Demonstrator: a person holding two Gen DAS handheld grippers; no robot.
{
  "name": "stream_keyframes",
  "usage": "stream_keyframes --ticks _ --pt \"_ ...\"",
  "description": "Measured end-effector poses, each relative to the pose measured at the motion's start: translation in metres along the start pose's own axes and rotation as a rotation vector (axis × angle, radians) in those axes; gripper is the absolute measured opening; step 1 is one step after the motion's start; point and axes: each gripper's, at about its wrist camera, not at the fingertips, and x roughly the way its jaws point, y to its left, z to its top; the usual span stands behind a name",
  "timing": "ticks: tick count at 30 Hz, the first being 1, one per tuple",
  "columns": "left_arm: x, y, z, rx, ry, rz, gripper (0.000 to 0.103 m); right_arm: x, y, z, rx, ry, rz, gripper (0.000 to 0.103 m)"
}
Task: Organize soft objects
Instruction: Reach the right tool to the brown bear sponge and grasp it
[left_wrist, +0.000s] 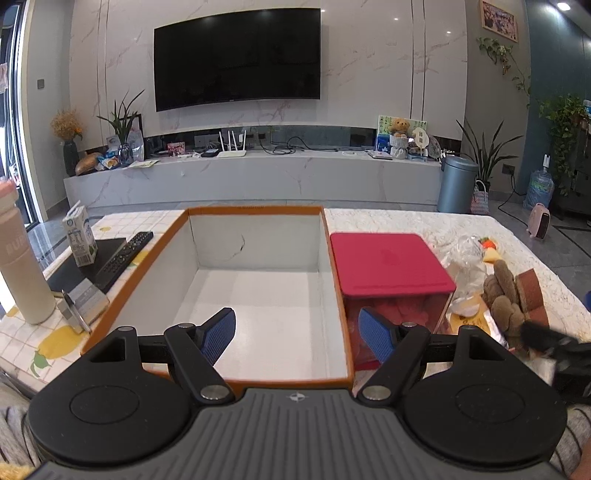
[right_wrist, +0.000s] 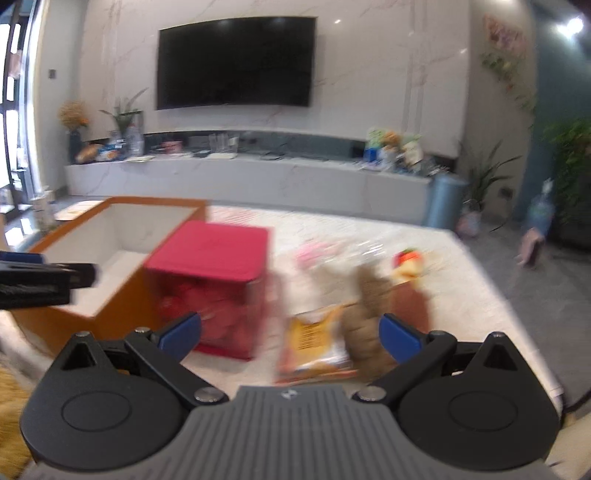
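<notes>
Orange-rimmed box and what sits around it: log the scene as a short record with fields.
box: orange-rimmed box, open top, white inside, nothing in it
right of box: clear container with red lid, red items inside
soft items: brown plush toy on the table, outside the box
left tongs: open, over the box
right tongs: open, empty, near the plush

You see a fuzzy brown plush toy (left_wrist: 504, 295), a matt cardboard box (left_wrist: 255, 236) and a smooth red plastic lid (left_wrist: 388, 264).
</notes>
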Motion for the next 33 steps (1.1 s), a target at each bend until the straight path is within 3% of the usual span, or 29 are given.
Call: stream_keyframes --ticks 6,12,19,27,30,33 --pt "-0.001 -0.017 0.013 0.034 -0.004 -0.02 0.09 -0.015 -0.054 0.01 0.087 -0.038 -0.04 0.1" --pt "0.004 -0.04 0.022 0.111 0.006 -0.045 0.09 -0.019 -0.097 0.018 0.125 -0.021 -0.099 0.1" --pt "0.017 -0.064 0.031 0.17 0.032 -0.074 0.09 -0.001 -0.118 0.016 0.083 0.041 -0.179 0.1" --pt "0.033 -0.089 0.029 0.218 0.069 -0.108 0.09 0.018 -0.125 0.009 -0.058 0.05 -0.249 0.101" --pt "0.04 -0.095 0.026 0.225 0.085 -0.105 0.09 0.022 -0.122 0.007 -0.127 0.044 -0.19 0.101" --pt "0.044 -0.1 0.023 0.236 0.105 -0.102 0.09 0.036 -0.126 0.008 -0.098 0.075 -0.127 0.101"
